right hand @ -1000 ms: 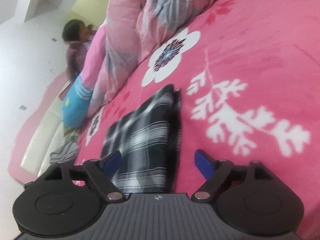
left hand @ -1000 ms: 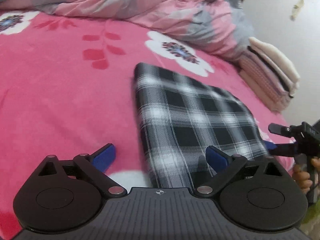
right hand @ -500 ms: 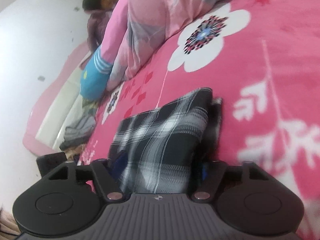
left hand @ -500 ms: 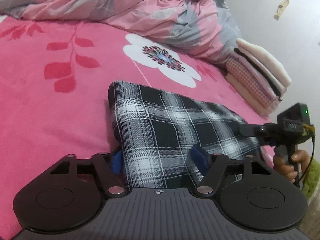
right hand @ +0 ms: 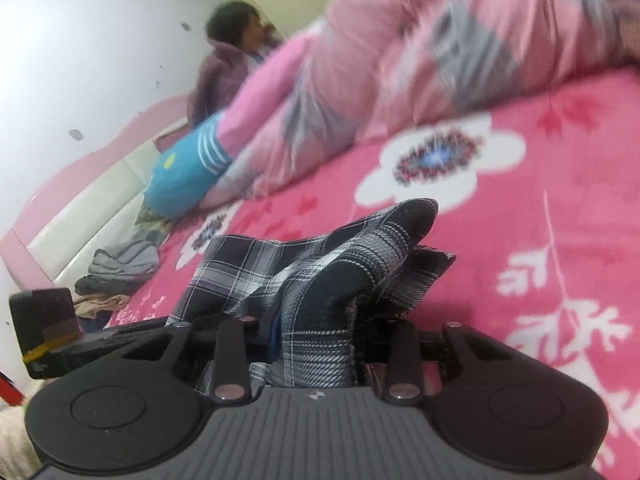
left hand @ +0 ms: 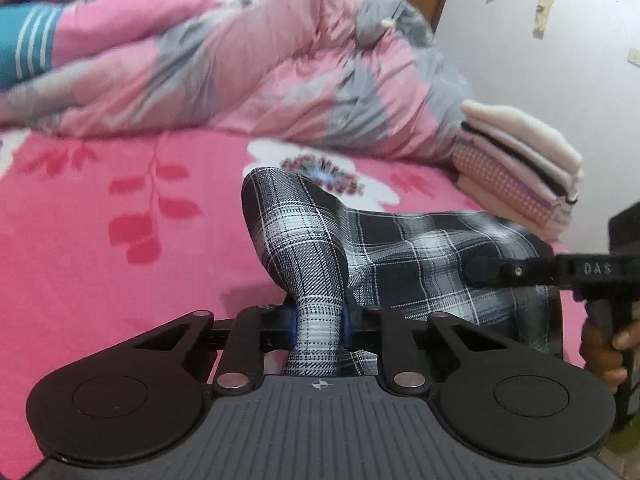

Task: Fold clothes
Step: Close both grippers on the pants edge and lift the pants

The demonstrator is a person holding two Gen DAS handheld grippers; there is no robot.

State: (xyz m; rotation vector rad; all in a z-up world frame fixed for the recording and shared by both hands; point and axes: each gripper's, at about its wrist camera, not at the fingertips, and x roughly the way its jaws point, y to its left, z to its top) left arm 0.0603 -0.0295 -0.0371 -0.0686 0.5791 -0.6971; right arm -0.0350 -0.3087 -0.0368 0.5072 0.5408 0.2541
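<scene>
Plaid garment (left hand: 420,256) pinched at both near corners, part-folded on the pink bedspread (left hand: 100,248).
Left gripper (left hand: 319,328) and right gripper (right hand: 316,344) had just been closing, and each clamped a bunched corner of cloth between its pads. Judging by the flat rectangle, early folds were done; another fold and a move to the folded stack (left hand: 520,168) seemed left.

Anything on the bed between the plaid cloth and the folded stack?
Nothing visible. The plaid cloth, pinched by both grippers, lies just short of the folded stack, with only bare pink blanket between them.
</scene>
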